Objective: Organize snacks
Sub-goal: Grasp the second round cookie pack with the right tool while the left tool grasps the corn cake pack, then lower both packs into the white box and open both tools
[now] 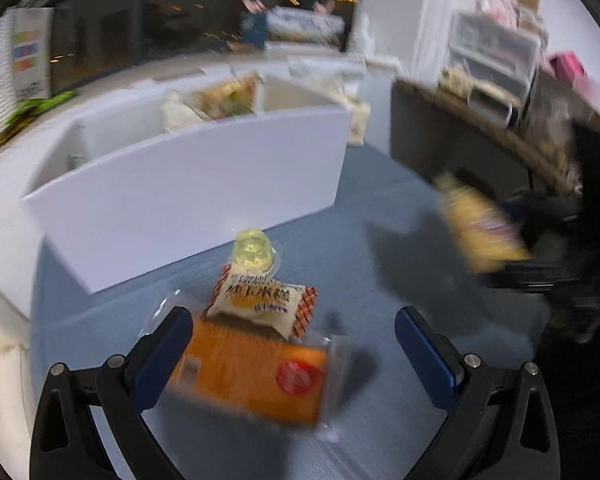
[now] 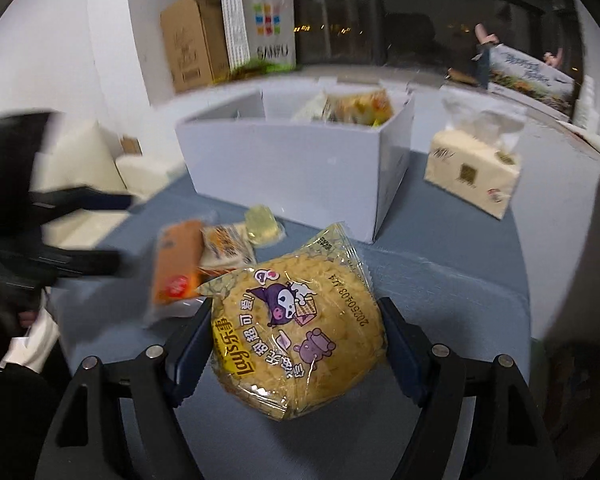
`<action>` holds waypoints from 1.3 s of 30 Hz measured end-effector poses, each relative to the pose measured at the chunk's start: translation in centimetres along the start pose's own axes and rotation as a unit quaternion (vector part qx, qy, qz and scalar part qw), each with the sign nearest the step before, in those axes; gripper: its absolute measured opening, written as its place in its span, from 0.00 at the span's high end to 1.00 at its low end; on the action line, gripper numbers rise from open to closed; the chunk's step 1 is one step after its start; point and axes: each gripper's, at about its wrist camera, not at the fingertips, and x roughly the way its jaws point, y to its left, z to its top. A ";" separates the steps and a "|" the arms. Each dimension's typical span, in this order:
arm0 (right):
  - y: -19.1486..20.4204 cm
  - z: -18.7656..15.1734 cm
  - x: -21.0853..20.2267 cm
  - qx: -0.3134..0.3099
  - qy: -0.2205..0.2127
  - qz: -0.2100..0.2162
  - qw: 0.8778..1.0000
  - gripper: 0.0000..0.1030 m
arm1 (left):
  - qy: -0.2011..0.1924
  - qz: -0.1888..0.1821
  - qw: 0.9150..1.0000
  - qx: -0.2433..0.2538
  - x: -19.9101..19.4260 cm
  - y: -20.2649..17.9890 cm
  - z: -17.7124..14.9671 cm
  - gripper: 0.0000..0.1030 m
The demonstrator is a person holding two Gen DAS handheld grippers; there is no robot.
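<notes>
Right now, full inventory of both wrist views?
Lay's snack pack: 1, yellow, clamped in right gripper.
Orange packet: 1, orange, blue mat, between the left gripper's fingers.
Striped-end snack: 1, white and orange, leaning on orange packet.
Jelly cup: 1, pale yellow, in front of box.
Divided box: 1, white, back of mat, snacks inside.
Tissue pack: 1, cream, right of box.
Blue mat: 1, under everything.
Left gripper: 1, black and blue, open.
Right gripper: 1, shut on pack.
</notes>
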 end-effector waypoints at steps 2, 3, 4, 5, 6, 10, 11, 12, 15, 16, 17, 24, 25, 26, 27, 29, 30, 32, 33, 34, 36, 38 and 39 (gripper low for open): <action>0.2 -0.2 -1.6 0.007 -0.014 0.006 1.000 0.21 | 0.027 -0.005 1.000 0.011 2.5 0.8 0.8 0.00; 0.6 -0.2 -1.9 0.011 -0.020 0.009 1.000 0.21 | 0.037 -0.003 0.999 0.013 3.3 1.2 1.0 0.00; 0.8 -0.4 -2.5 0.018 -0.027 0.015 0.999 0.21 | 0.047 0.002 0.999 0.018 4.3 1.6 1.3 0.00; 0.9 -0.5 -3.0 0.021 -0.031 0.017 0.999 0.21 | 0.058 0.006 0.998 0.022 5.2 1.9 1.5 0.00; 1.0 -0.7 -3.4 0.023 -0.033 0.017 0.999 0.21 | 0.067 0.012 0.997 0.026 5.7 2.1 1.6 0.00; 1.3 -1.3 -3.9 0.027 -0.037 0.018 0.999 0.21 | 0.087 0.015 0.995 0.045 7.2 2.3 1.6 0.01; 1.2 -1.5 -3.9 0.031 -0.035 0.020 0.999 0.21 | 0.092 0.015 0.995 0.049 7.4 2.3 1.6 0.01; 1.1 -1.7 -3.8 0.034 -0.035 0.023 0.999 0.21 | 0.095 0.016 0.994 0.055 7.6 2.2 1.5 0.03; 1.1 -2.1 -3.7 0.038 -0.031 0.025 0.999 0.21 | 0.092 -0.002 0.994 0.064 7.6 1.9 1.7 0.29; 1.1 -2.2 -3.6 0.041 -0.030 0.027 0.998 0.21 | 0.092 -0.005 0.993 0.067 7.4 1.8 1.8 0.32; 1.2 -2.3 -3.5 0.042 -0.030 0.029 0.998 0.21 | 0.091 -0.001 0.993 0.068 7.2 1.7 1.8 0.37; 2.1 -2.3 -3.4 0.031 -0.029 0.035 0.998 0.21 | 0.004 -0.016 1.000 0.026 1.8 1.7 0.4 0.41; 2.1 -2.3 -3.5 0.033 -0.030 0.034 0.998 0.21 | -0.014 -0.022 1.000 0.012 0.7 1.8 0.1 0.41; 2.1 -2.3 -3.5 0.036 -0.032 0.034 0.998 0.21 | -0.038 -0.029 0.999 -0.003 -1.1 1.8 -0.4 0.41; 2.1 -2.3 -3.5 0.039 -0.033 0.035 0.998 0.21 | -0.055 -0.028 0.998 -0.010 -2.2 1.7 -0.7 0.41; 2.1 -2.3 -3.7 0.043 -0.039 0.035 0.998 0.21 | -0.093 -0.024 0.995 -0.030 -5.1 1.6 -1.5 0.41; 2.1 -2.2 -3.9 0.043 -0.043 0.034 0.998 0.21 | -0.110 -0.022 0.993 -0.044 -6.3 1.6 -1.8 0.41; 2.3 -1.9 -4.1 0.044 -0.051 0.031 0.997 0.21 | -0.141 -0.017 0.987 -0.072 -8.6 2.4 -1.6 0.41; 2.5 -1.5 -4.2 0.044 -0.057 0.026 0.997 0.21 | -0.158 -0.016 0.983 -0.088 -9.8 2.9 -1.6 0.41; 2.6 -1.2 -4.4 0.045 -0.063 0.024 0.997 0.21 | -0.169 -0.013 0.981 -0.097 -10.6 3.2 -1.4 0.41; 2.9 -0.1 -4.5 0.042 -0.077 0.021 0.996 0.21 | -0.187 0.006 0.977 -0.100 -11.4 3.6 -0.7 0.41; 3.1 1.3 -4.6 0.038 -0.086 0.014 0.995 0.21 | -0.196 0.010 0.975 -0.101 -12.5 4.4 0.1 0.41; 3.2 1.9 -4.6 0.038 -0.091 0.012 0.995 0.21 | -0.201 0.016 0.974 -0.101 -12.7 4.8 0.8 0.41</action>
